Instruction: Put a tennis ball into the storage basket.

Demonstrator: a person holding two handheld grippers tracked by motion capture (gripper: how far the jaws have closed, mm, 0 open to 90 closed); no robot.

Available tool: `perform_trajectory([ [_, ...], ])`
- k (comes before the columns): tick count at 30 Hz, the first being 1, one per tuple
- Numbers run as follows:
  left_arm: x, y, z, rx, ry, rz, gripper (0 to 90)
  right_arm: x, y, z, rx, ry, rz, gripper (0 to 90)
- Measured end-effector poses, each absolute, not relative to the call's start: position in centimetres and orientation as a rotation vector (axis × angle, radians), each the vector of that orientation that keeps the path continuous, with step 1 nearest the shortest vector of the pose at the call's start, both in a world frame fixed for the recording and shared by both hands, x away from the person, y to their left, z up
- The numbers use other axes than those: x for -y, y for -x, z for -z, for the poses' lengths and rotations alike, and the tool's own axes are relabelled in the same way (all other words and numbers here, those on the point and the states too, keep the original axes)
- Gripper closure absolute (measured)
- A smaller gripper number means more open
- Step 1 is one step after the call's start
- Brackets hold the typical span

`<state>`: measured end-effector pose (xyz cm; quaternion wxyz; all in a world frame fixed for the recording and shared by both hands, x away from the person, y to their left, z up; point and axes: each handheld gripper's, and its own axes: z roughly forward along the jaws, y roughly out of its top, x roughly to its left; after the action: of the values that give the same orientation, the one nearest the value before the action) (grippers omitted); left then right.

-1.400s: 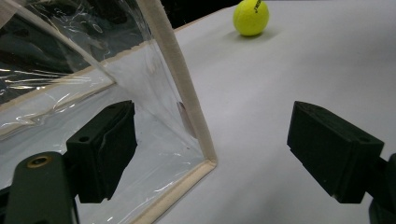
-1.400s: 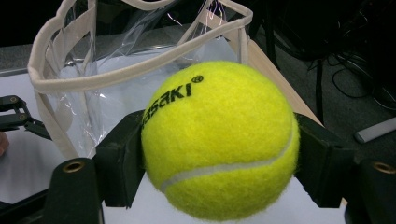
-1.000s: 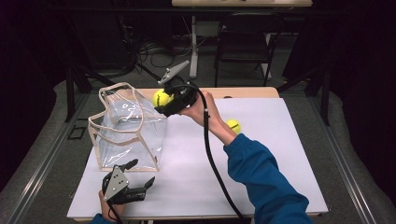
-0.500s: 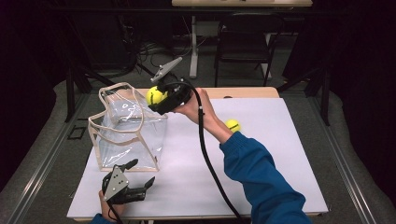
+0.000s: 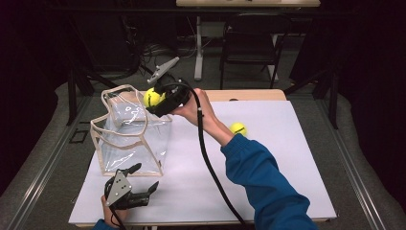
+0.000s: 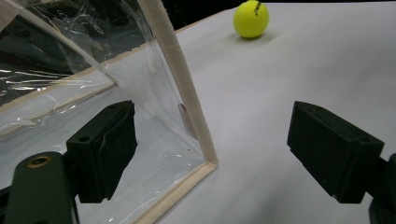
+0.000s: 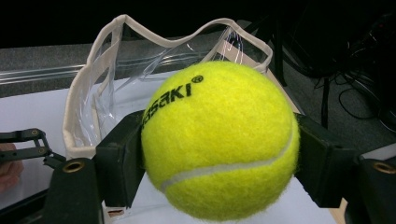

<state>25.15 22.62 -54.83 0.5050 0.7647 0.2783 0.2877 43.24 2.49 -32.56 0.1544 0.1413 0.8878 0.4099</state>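
Observation:
A clear plastic bag (image 5: 129,136) with beige trim stands open on the left of the white table (image 5: 268,182). My right gripper (image 5: 155,99) is shut on a yellow tennis ball (image 5: 152,97), held in the air at the bag's far right rim. In the right gripper view the ball (image 7: 219,140) sits between both jaws, with the bag's mouth (image 7: 93,88) beyond it. A second tennis ball (image 5: 238,128) lies on the table to the right. My left gripper (image 5: 146,177) stands open near the front edge. Its jaws straddle the bag's corner trim (image 6: 184,98) without touching it.
A wooden strip (image 5: 249,95) runs along the table's far edge. Beyond it are a dark chair (image 5: 251,43), a desk leg (image 5: 197,48) and cables on the floor. The right forearm in a blue sleeve (image 5: 268,187) and the gripper's black cable (image 5: 210,167) cross the table's middle.
My right gripper has drifted a little to the left with the tennis ball, nearer over the bag's mouth. The left gripper has kept still.

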Motion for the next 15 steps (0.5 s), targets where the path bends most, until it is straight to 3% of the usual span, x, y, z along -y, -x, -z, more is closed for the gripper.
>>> perform_trajectory([
  [15,-22.64,-25.12,54.81,-0.668,-1.847,-0.697,15.8,-3.27,-43.21,32.59,-2.531,-0.399,-1.202,26.4],
])
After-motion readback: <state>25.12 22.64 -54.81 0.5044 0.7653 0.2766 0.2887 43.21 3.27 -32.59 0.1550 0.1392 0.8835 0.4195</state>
